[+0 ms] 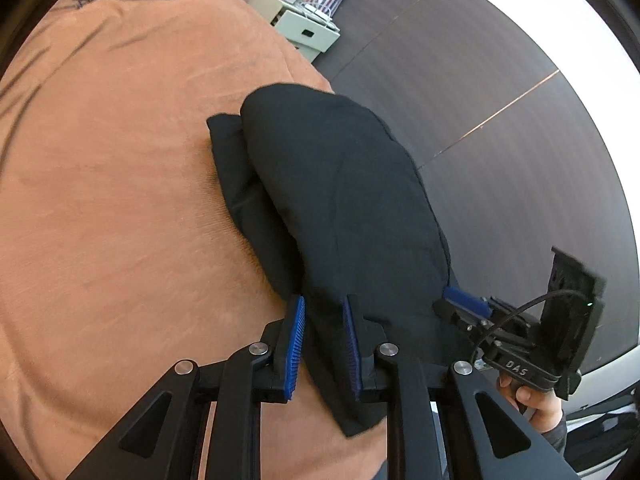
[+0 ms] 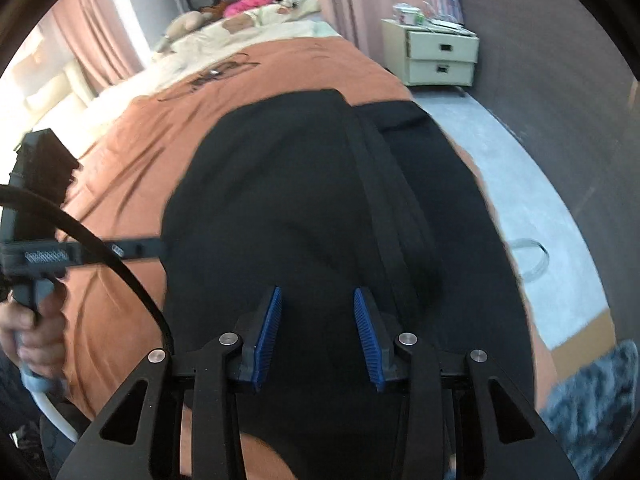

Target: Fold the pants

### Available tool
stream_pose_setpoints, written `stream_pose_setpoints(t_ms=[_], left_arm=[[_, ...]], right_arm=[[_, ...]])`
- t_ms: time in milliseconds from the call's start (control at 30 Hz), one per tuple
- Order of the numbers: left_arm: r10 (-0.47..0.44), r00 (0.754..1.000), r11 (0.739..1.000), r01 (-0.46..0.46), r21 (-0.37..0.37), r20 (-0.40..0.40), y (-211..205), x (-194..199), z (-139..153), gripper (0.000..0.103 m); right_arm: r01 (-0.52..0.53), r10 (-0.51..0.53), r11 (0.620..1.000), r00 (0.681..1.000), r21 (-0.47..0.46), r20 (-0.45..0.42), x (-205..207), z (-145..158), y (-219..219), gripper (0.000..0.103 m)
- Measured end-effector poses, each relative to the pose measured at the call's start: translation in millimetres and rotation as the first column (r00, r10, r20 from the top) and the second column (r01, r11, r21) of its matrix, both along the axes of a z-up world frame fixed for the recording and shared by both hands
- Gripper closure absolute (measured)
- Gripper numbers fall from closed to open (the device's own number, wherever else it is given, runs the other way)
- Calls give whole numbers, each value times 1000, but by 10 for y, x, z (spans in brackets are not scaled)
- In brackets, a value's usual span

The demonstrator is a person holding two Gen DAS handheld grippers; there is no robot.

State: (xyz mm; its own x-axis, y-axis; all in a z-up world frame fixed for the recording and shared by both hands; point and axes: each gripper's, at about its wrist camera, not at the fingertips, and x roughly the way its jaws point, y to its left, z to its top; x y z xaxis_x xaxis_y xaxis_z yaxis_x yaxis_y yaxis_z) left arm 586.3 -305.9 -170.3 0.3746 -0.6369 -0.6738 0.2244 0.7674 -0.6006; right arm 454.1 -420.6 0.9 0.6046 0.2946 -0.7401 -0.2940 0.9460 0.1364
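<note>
Your pants (image 1: 340, 208) lie folded on the orange bedspread (image 1: 120, 200), long axis running straight away from both grippers, with the left gripper (image 1: 324, 344) parted around the near edge and the right gripper (image 2: 318, 336) parted, empty, just above.

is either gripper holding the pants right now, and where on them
Neither visibly grips. The left gripper and right gripper both have a gap between their pads over the near end of the black pants; no fabric is clearly pinched.
</note>
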Motion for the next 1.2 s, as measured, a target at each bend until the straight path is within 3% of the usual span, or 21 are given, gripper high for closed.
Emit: stream_pose_setpoints(t_ms=[100,167,267,367,667,867,1200], left_arm=[[5,1000,1000,-5,2,16,74,-148,140,79],[9,1000,1000,-9,6,27,116,-221,236,72],[13,998,1000,-15,23,60,199,-397,411,58],[30,995,999,-33,40,91,293,-553,613,42],[20,983,993,-42,114,181,502,-1030,1064,16],[29,963,983,-76,169,267,744,-1419,1326,6],[24,938,974,-99,202,347,1173,-2021,1601,5]], right_arm=[[30,-30,999,999,32,-13,-224,131,-64,67],[38,-39,997,999,65,2,-384,255,-115,65],[59,-62,996,997,70,40,-677,394,-148,43],[67,-73,995,995,74,69,-1044,465,-84,36],[109,-116,990,989,85,93,-1394,533,128,19],[128,-139,989,979,78,147,-1623,645,370,9],[128,-146,987,966,96,214,-2107,736,662,6]])
